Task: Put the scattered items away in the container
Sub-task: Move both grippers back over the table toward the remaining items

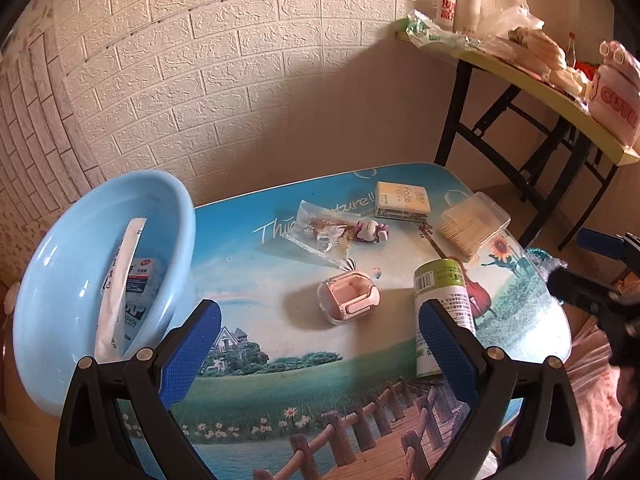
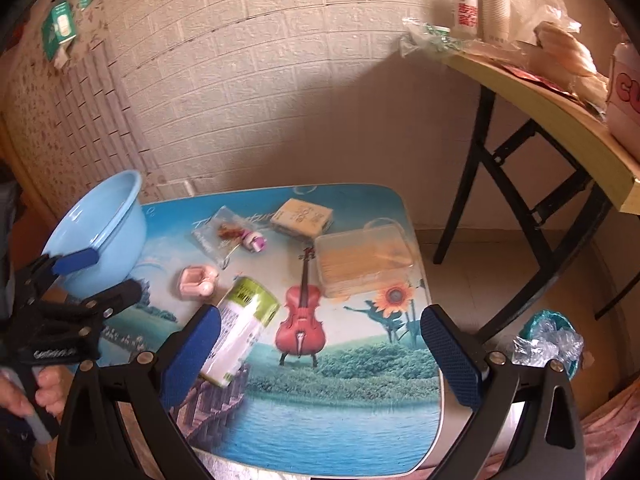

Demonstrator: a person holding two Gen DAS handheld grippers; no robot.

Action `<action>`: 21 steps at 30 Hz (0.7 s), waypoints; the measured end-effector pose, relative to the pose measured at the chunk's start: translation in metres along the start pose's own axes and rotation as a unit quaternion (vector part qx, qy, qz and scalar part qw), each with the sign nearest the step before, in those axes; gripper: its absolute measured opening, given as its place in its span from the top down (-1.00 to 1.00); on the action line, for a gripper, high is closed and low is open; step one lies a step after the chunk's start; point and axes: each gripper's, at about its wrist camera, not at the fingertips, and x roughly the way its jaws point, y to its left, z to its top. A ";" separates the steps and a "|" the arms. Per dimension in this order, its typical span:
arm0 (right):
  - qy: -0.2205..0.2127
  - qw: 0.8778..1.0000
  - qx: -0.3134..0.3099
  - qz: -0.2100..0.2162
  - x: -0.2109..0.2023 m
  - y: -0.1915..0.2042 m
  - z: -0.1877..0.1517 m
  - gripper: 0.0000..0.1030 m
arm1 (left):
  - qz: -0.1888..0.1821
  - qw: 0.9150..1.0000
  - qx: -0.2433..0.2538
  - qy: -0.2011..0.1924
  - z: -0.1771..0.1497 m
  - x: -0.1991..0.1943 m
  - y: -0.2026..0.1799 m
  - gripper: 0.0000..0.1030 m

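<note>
Both my grippers, left (image 1: 320, 354) and right (image 2: 320, 354), hover with jaws wide and empty over the worktop (image 1: 360, 360), where the canister (image 2: 240, 332) lies beside the earbud case (image 1: 347, 297), while the blue basin (image 1: 52, 280) at the left already holds what look like packets.

Both wrist cameras looked steeply down along their own jaws at the picture-printed worktop (image 1: 280, 360), from close above its near edge. The left view sat nearer the blue basin (image 1: 60, 280); the right sat farther from it. Both shared the basin, worktop and brick wall (image 2: 280, 60).
</note>
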 end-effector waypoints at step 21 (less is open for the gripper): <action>0.003 0.985 -0.128 0.119 0.006 0.016 -0.024 -0.95 | -0.015 0.998 -0.038 0.038 -0.003 0.041 -0.002 -0.95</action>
